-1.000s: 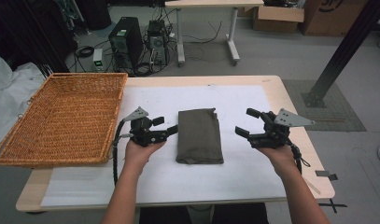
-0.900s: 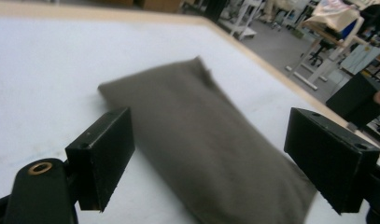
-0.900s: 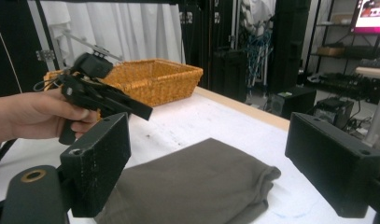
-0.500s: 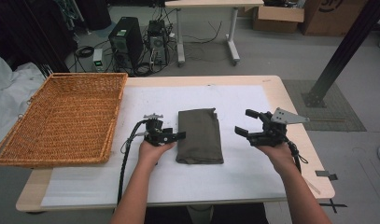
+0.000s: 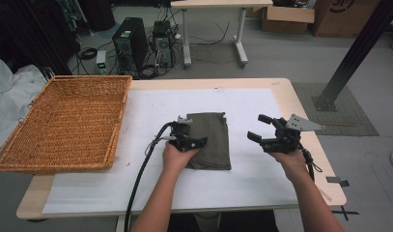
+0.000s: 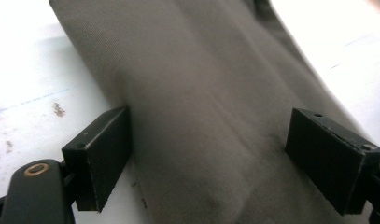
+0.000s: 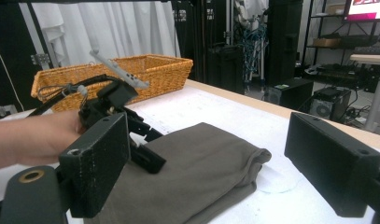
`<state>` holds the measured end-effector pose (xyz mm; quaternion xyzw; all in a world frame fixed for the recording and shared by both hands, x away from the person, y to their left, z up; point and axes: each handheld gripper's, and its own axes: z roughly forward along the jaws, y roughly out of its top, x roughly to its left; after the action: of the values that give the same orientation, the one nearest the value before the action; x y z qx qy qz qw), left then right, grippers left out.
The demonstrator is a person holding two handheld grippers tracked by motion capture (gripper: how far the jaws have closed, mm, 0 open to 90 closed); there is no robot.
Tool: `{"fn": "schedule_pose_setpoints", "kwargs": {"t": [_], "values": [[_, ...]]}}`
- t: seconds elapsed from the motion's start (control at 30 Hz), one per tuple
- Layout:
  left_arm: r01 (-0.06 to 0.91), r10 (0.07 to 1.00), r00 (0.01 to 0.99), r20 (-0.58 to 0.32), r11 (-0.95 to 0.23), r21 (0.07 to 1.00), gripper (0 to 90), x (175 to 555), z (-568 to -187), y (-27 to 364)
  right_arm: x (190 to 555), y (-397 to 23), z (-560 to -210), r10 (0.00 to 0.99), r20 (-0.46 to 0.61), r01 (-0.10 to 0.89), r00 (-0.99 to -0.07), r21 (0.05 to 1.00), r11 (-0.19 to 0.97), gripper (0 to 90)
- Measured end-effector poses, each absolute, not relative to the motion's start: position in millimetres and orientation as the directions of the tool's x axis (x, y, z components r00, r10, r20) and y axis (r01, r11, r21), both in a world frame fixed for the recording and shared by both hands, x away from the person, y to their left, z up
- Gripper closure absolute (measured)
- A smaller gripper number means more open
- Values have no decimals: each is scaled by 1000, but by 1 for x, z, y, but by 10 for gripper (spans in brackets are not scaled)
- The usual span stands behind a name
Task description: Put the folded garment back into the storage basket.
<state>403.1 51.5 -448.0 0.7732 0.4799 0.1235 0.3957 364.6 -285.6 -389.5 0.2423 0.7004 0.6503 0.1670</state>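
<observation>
Cloth (image 5: 211, 139), folded, mid-table right of the basket (image 5: 63, 121): your left gripper (image 5: 194, 140) sits on its left edge with jaws spread, your right gripper (image 5: 261, 129) released, clear to the right.

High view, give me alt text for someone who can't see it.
A person at a table holds the left gripper, jaws open, at the left edge of a folded olive-grey cloth lying on white paper. The right gripper, also open, hovers to the right of the cloth, apart from it. A wicker basket sits at the table's left end.
</observation>
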Motion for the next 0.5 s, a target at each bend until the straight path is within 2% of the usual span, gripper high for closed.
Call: {"fn": "schedule_pose_setpoints", "kwargs": {"t": [0.1,0.2,0.23,0.3,0.37,0.4,0.5], "values": [[612,858,508,-73,-300,731,188,397,-449,42,364,-287,-390,556,81,120,-827,992,34,138],[621,873,480,-81,-273,735,246,393,-449,42,364,-287,-392,555,82,122,-828,992,35,138],[621,877,471,-91,-257,741,289,392,-448,43,364,-287,-392,556,82,123,-827,992,37,139],[620,874,472,-118,-233,749,464,390,-449,46,364,-288,-393,554,83,124,-828,992,36,139],[628,868,473,-152,-211,750,561,390,-448,47,364,-287,-394,552,87,126,-829,991,33,140],[634,853,485,-192,-192,749,718,390,-449,48,364,-287,-394,551,89,129,-829,991,33,140],[649,840,489,-234,-172,741,746,393,-450,52,363,-286,-394,551,86,128,-830,991,38,140]]}}
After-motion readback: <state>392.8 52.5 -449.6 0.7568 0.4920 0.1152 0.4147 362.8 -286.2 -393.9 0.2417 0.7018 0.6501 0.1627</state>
